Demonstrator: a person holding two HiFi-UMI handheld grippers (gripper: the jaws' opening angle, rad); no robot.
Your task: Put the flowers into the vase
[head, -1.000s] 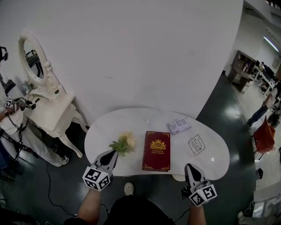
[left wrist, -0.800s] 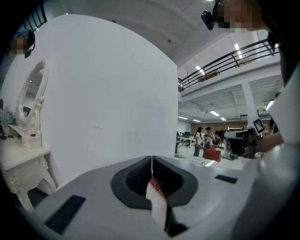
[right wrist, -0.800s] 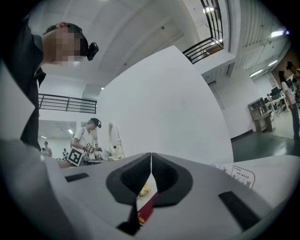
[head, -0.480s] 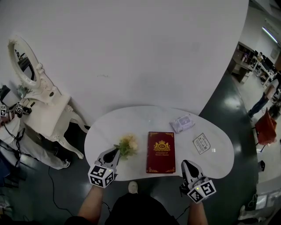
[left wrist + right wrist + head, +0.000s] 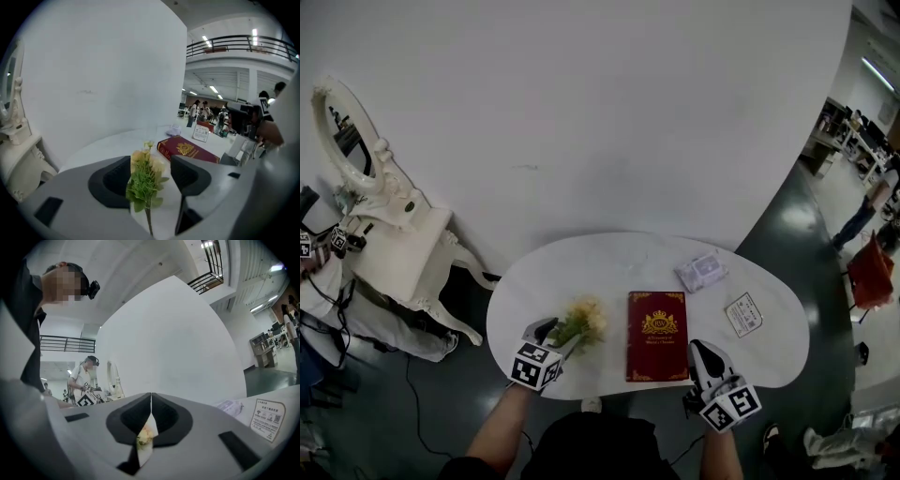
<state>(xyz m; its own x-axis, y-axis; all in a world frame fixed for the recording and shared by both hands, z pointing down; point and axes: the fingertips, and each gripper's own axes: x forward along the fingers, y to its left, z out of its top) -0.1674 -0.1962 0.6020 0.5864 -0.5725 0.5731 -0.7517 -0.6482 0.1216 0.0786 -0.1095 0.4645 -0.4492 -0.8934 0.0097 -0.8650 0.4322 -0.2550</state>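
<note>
Flowers (image 5: 145, 180) sit between my left claw's (image 5: 151, 173) opening jaws, no longer squeezed, above the white table (image 5: 581, 272), at 9 o'clock from the red book (image 5: 657, 335). My right claw (image 5: 150, 401) is closed and empty.

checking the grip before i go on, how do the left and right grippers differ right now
Left gripper: jaws apart and opening, flowers between them. Right gripper: jaws together, nothing held. The left gripper sits left of the red book, the right gripper right of it. Both carry marker cubes.

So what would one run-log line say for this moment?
left gripper: opening, flowers between jaws | right gripper: shut, empty | book: flat on table
</note>
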